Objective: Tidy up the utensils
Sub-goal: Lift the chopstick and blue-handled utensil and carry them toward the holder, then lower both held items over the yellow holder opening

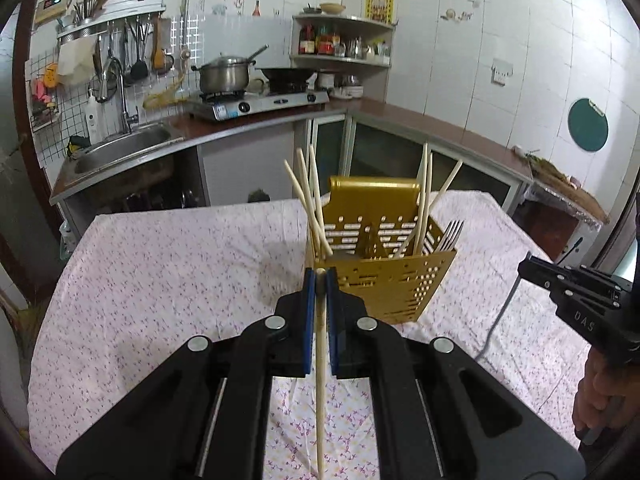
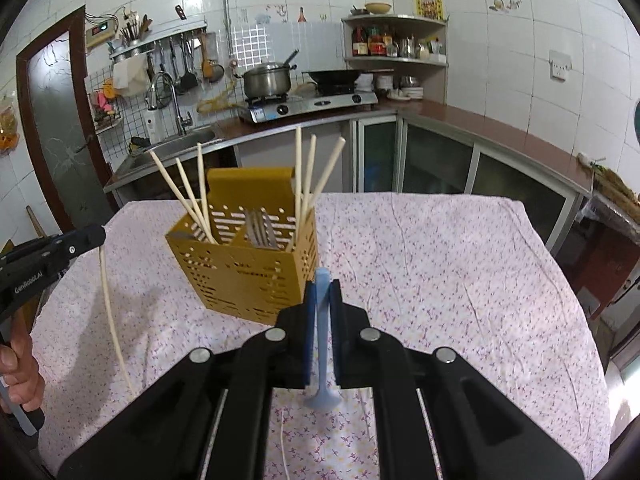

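Note:
A yellow perforated utensil holder (image 1: 384, 284) (image 2: 240, 276) stands on the floral tablecloth (image 1: 160, 280). It holds several chopsticks (image 1: 314, 204) (image 2: 188, 196) and forks (image 1: 450, 236) (image 2: 260, 230). My left gripper (image 1: 320, 276) (image 2: 98, 236) is shut on a pale chopstick (image 1: 320, 380) (image 2: 110, 320), which hangs down from its blue pads, just in front of the holder's left side. My right gripper (image 2: 322, 286) (image 1: 524, 266) is shut on a light blue spoon (image 2: 322, 396) that hangs bowl down, near the holder's right front corner.
One more chopstick (image 2: 283, 440) lies on the cloth below the right gripper. A grey cable (image 1: 496, 320) crosses the table's right side. Behind the table runs a counter with a sink (image 1: 120, 148), a stove with a pot (image 1: 224, 76) and a corner shelf (image 1: 340, 40).

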